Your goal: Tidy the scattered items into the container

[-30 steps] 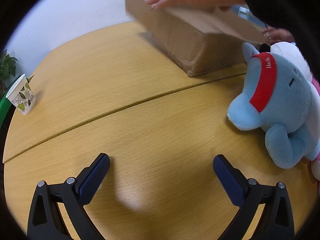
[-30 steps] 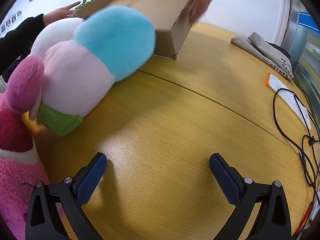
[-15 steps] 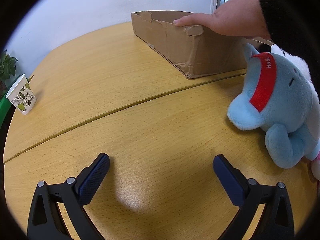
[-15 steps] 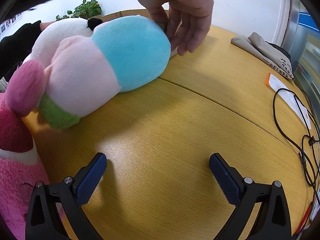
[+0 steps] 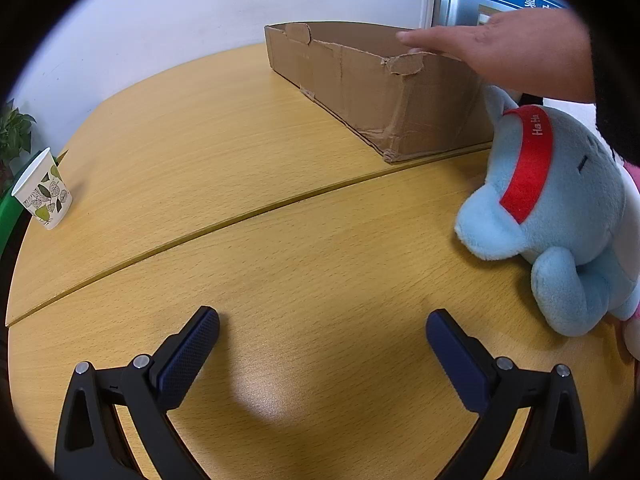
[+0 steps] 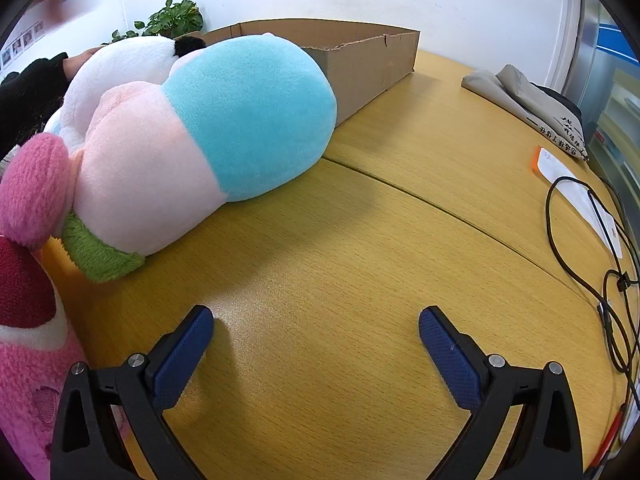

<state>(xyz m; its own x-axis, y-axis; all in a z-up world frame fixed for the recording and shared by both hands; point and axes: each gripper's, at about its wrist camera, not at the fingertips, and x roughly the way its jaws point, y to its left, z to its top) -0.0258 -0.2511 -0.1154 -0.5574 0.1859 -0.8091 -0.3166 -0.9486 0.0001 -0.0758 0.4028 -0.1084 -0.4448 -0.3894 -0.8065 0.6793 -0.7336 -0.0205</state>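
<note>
An open cardboard box stands upright at the far side of the wooden table. A person's hand hovers over its near corner. A light blue plush with a red band lies at the right of the left wrist view. In the right wrist view a big pink, blue and white plush lies on the left, against the box, with a dark pink plush below it. My left gripper and right gripper both stand open over bare table, holding nothing.
A paper cup with leaf print stands at the table's left edge beside a potted plant. On the right side lie a folded grey cloth, papers and black cables. A dark sleeve reaches in at far left.
The person set the tilted box down upright on the table and drew the hand back from its rim. In the right wrist view the hand left the big plush. Neither gripper moved.
</note>
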